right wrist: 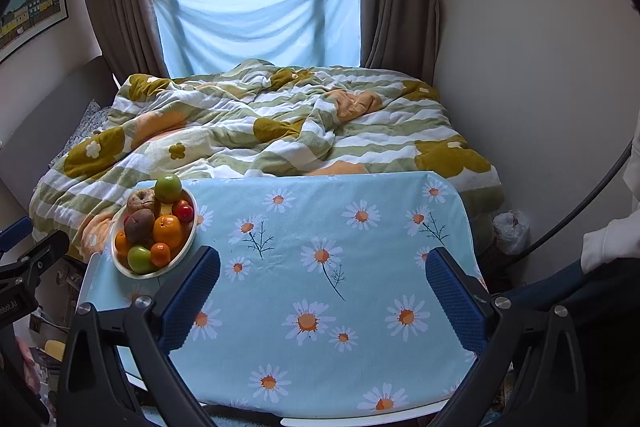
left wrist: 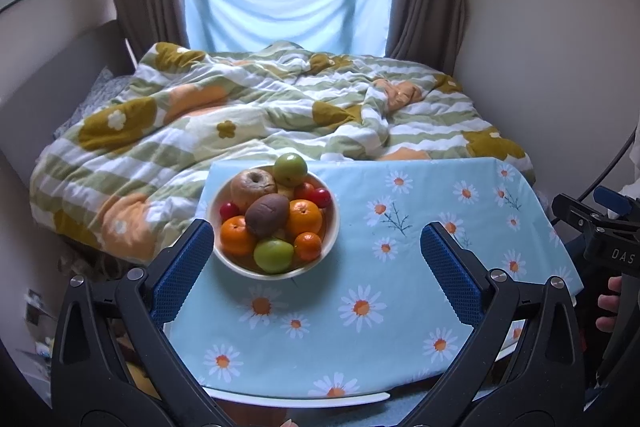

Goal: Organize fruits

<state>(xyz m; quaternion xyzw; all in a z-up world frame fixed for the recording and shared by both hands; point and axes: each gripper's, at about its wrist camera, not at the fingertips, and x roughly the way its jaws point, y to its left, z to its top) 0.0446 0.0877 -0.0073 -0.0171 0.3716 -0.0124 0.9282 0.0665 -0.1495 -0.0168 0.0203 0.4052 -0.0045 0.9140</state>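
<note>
The bowl (left wrist: 276, 271) of fruit sits at the worktop's (left wrist: 420, 227) ten o'clock corner; its brown kiwi (left wrist: 267, 214) lies long-axis toward two o'clock. Left gripper (left wrist: 317, 259) and right gripper (right wrist: 323, 287) both gape wide, empty.

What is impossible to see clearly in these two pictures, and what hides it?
- Fruit at the bottom of the bowl: both views, covered by the kiwi and the oranges piled on top.
- Table edge nearest the camera: both views, partly behind the left tongs and the right tongs.
- Floor clutter beside the table: left wrist view, blurred at the fisheye rim.
</note>
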